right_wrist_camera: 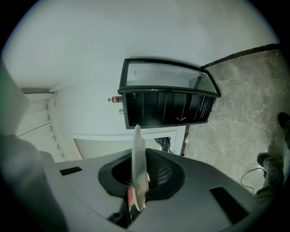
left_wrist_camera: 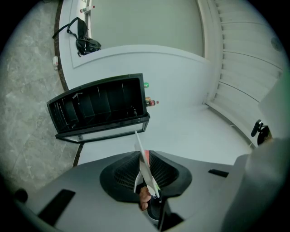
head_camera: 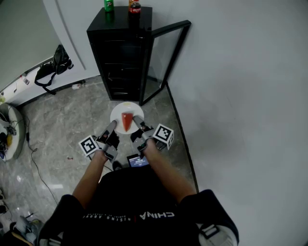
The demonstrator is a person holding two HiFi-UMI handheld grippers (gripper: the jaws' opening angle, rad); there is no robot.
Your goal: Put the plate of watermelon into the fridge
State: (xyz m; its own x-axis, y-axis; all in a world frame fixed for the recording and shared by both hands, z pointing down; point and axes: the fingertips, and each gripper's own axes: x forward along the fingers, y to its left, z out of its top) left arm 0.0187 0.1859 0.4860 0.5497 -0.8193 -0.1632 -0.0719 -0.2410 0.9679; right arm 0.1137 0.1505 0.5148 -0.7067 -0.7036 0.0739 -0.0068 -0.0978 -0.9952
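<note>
Grey marble floor (head_camera: 57, 125) spreads beneath us and meets a white wall (head_camera: 240, 96) on the right. At the far end stands the black fridge (head_camera: 120, 53), its glass door (head_camera: 166, 57) swung open to the right. We hold the white plate (head_camera: 118, 111) level in the air, in front of the open fridge and well short of it. The left gripper (head_camera: 113, 125) is clamped on its left rim and the right gripper (head_camera: 136, 121) on its right rim, and each gripper view shows the rim edge-on between the pads. A red wedge of watermelon (head_camera: 126, 121) lies on the plate's middle. On the fridge top stand a dark bottle (head_camera: 134, 6) and a green can (head_camera: 109, 5).
</note>
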